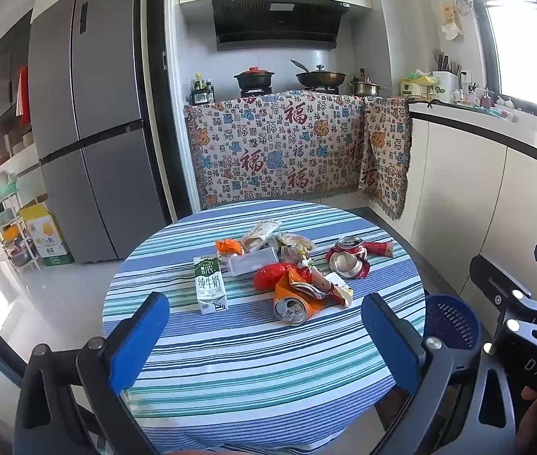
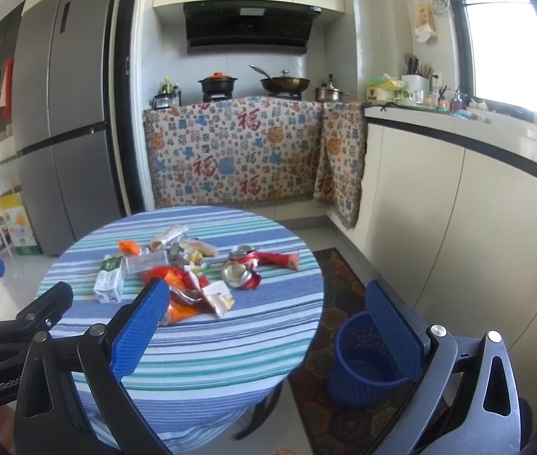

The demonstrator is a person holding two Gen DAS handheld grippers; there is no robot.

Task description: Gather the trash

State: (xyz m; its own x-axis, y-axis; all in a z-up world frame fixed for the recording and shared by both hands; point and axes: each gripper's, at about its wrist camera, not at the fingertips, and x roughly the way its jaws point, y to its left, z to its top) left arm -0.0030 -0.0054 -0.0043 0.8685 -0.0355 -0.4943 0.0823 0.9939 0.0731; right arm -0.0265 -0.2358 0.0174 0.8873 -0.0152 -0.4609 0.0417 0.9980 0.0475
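You had a round table (image 1: 253, 356) under a blue, green and white striped cloth, with the trash heaped near its middle. A milk carton (image 1: 210, 284) stood upright at the left of the heap, a clear plastic box (image 1: 254, 261) just behind it. A crushed orange can (image 1: 294, 305) lay nearest you, a flattened red can (image 1: 347, 258) to the right beside a red wrapper (image 1: 380, 247). Further back lay what looked like a wrapped roll (image 1: 260, 232). On the floor, a blue bin (image 2: 363, 364) stood on a patterned mat (image 2: 340, 292)
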